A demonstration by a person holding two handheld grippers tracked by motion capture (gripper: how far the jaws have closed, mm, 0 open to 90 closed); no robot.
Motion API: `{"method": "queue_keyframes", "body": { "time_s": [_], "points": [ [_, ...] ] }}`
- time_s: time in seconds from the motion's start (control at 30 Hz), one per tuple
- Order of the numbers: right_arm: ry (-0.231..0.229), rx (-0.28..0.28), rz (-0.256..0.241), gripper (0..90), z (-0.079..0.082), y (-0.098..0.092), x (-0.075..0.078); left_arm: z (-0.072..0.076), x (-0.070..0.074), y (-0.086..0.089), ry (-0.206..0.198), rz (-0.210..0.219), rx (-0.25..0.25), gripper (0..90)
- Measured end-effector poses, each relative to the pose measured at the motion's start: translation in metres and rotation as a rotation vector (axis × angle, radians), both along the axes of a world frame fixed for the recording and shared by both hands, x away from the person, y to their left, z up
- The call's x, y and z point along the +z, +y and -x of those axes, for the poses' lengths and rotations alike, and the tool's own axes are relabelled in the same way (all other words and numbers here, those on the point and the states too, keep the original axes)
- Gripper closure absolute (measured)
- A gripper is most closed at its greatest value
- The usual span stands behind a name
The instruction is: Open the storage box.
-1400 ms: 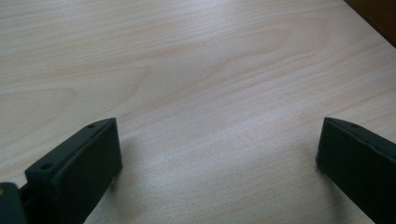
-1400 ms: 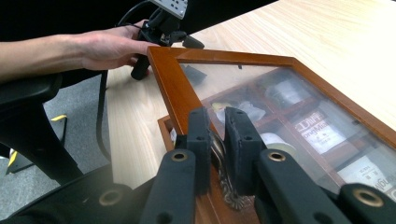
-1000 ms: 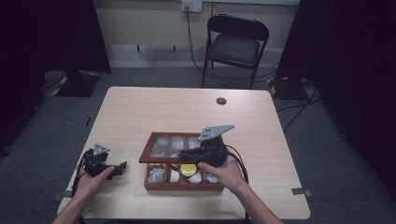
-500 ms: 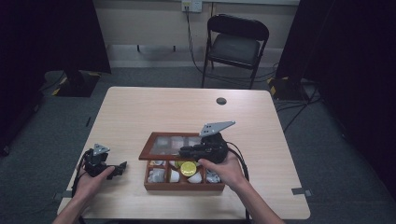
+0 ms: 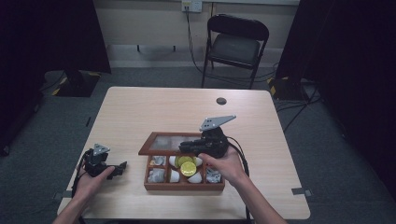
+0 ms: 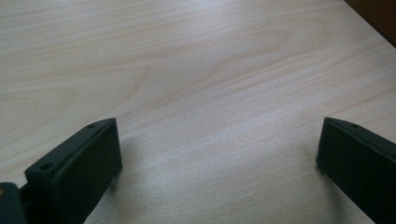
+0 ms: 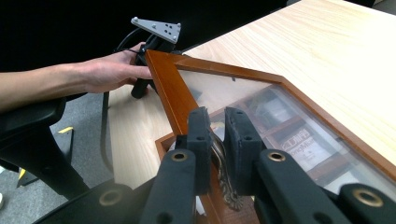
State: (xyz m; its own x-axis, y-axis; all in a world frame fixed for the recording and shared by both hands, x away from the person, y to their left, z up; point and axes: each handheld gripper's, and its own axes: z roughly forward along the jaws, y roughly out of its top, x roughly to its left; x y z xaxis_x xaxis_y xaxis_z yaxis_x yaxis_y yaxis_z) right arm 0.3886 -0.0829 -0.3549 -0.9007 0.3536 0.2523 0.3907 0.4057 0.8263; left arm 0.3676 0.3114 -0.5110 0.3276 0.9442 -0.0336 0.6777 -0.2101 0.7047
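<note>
1. The worktop (image 5: 140, 107) carries a wooden box (image 5: 184, 186) at the lower middle of the high frame, its long axis running left to right across the picture, its divided compartments holding pale packets and a yellow-green round piece (image 5: 187, 167).

2. The box's glass-paned lid (image 7: 261, 98) is raised part way. In the high view its hinge edge lies along the far side, so it swings up and away from me; in the right tool's frame it slopes from lower centre to a corner at upper left.

3. My right tool (image 7: 215, 140) has its jaws nearly together on a small brass latch (image 7: 224, 177) at the lid's front rail. I judge the step in hand to be lifting the lid, so I would follow its arc about the hinge, not pull straight up, and keep the pinch square so the latch cannot slip.

4. My left tool (image 5: 116, 169) rests at lower left, jaws wide apart, holding nothing, over bare wood. I could brace the box with it.
</note>
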Motion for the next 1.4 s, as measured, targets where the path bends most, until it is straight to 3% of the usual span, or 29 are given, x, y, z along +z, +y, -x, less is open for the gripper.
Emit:
{"method": "queue_keyframes", "body": {
  "time_s": [0.33,0.9,1.4],
  "points": [
    [0.005,0.004,0.000,81.1,-0.005,0.000,0.004,0.000,0.000,0.000,0.001,-0.002,-0.002,0.0],
    [0.062,0.000,0.004,81.1,-0.019,0.001,0.015,0.000,0.000,0.000,0.001,-0.002,-0.001,0.0],
    [0.070,0.001,0.002,81.2,-0.022,0.001,0.018,0.000,0.000,0.000,0.001,-0.003,-0.001,0.0]
  ]
}}
